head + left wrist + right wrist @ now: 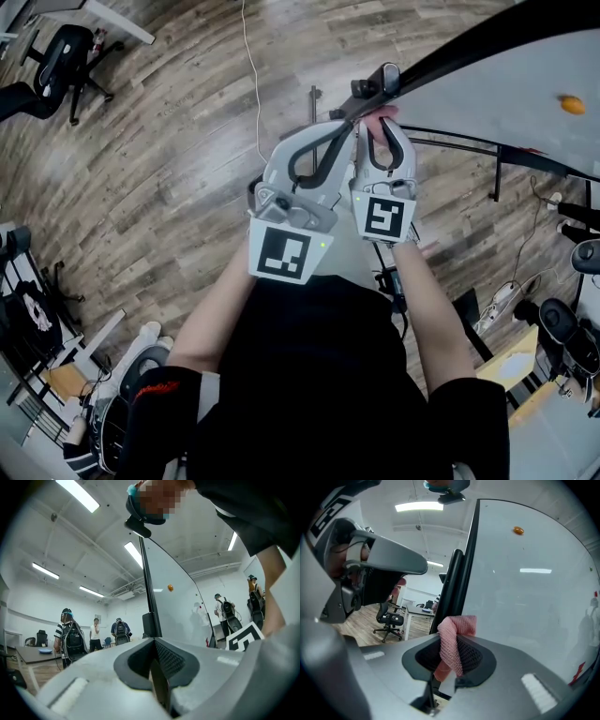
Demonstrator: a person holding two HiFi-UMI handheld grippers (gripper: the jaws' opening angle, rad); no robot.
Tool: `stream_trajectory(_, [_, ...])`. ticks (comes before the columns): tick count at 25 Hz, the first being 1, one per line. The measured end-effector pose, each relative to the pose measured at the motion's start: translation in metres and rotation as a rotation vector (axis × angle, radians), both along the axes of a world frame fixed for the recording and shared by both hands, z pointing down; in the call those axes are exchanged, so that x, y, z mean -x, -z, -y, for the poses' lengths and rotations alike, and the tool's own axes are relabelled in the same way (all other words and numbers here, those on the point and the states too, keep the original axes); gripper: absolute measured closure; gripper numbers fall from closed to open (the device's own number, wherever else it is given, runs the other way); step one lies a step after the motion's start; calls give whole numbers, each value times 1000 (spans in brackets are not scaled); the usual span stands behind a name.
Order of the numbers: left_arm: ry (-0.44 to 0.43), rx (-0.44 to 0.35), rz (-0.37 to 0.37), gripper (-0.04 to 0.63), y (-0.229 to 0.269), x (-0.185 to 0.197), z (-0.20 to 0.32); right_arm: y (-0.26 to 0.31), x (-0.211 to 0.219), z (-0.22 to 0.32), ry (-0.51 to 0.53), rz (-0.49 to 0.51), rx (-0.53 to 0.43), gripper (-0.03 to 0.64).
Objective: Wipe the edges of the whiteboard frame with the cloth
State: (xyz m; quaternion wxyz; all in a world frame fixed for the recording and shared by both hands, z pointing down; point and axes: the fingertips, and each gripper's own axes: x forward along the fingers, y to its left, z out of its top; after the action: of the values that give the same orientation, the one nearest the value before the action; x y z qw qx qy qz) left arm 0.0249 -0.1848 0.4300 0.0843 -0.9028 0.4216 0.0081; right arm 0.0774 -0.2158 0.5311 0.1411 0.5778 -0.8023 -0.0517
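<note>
The whiteboard [525,84] stands at the upper right, its black frame [469,42] running down to a corner by my grippers. My right gripper [380,120] is shut on a pink cloth [375,114]. In the right gripper view the cloth [454,634] sticks out of the shut jaws against the frame edge [464,564]. My left gripper [349,129] sits close beside the right one, at the frame. Its jaws [154,641] are shut, nothing visible between them, with the frame [146,573] rising just beyond.
An orange magnet [568,104] sticks on the board. The board's stand bars [450,145] run over the wooden floor. An office chair [61,56] is at the far left, cables and a power strip [502,300] at the right. Several people [70,634] stand across the room.
</note>
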Motion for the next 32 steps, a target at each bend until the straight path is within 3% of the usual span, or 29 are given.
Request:
stream_trajectory(13, [55, -43, 13, 595, -19, 5, 3, -14, -1, 0, -5, 22, 13, 551])
stream_trajectory(32, [66, -14, 26, 595, -42, 2, 2, -48, -1, 1, -12, 42, 58, 551])
